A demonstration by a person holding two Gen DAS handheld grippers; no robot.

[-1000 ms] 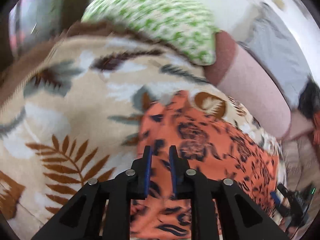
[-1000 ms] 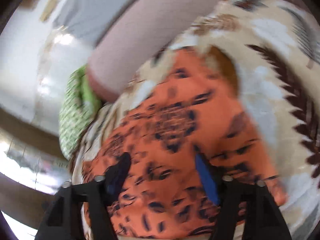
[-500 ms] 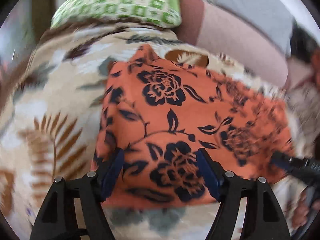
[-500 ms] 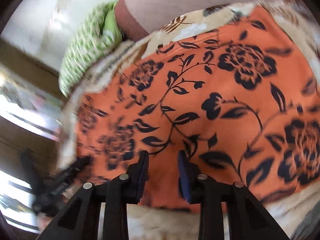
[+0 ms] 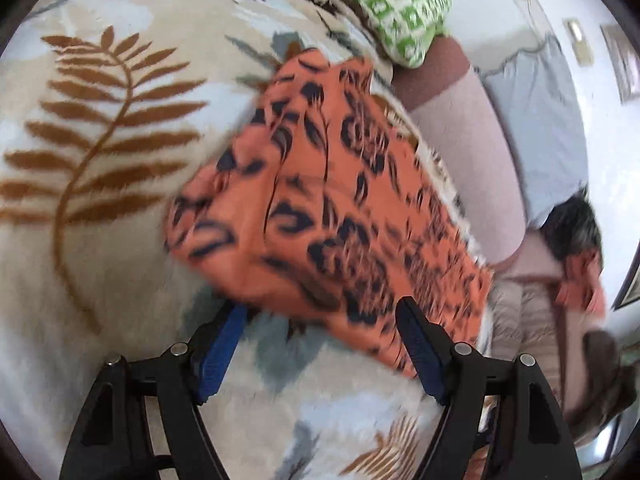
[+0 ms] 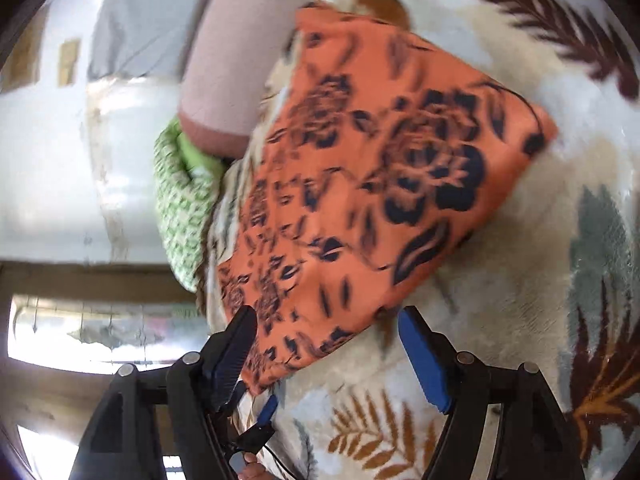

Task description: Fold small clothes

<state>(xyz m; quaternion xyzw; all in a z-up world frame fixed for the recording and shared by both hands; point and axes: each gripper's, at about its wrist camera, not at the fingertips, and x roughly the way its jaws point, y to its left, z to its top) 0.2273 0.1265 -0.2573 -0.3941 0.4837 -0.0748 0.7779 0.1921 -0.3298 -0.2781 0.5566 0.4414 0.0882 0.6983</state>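
Observation:
An orange cloth with a dark flower print (image 5: pixel 332 208) lies folded on a cream blanket with brown fern leaves (image 5: pixel 100 160). My left gripper (image 5: pixel 320 328) is open, its blue-padded fingers straddling the cloth's near edge. In the right wrist view the same orange cloth (image 6: pixel 376 168) lies ahead of my right gripper (image 6: pixel 326 334), which is open with the cloth's near corner between its fingers. Both views are motion-blurred.
A green-and-white checked pillow (image 5: pixel 392 4) lies at the blanket's far edge, also in the right wrist view (image 6: pixel 180 200). A pink bolster (image 5: pixel 468 160) and a grey cloth (image 5: pixel 536 128) lie beyond the orange cloth. The other gripper's tip (image 6: pixel 260 420) shows low in the right wrist view.
The left gripper was shut one second ago, then opened and stays open. The right gripper was nearly shut half a second ago and is now open. Both have drawn back from the cloth.

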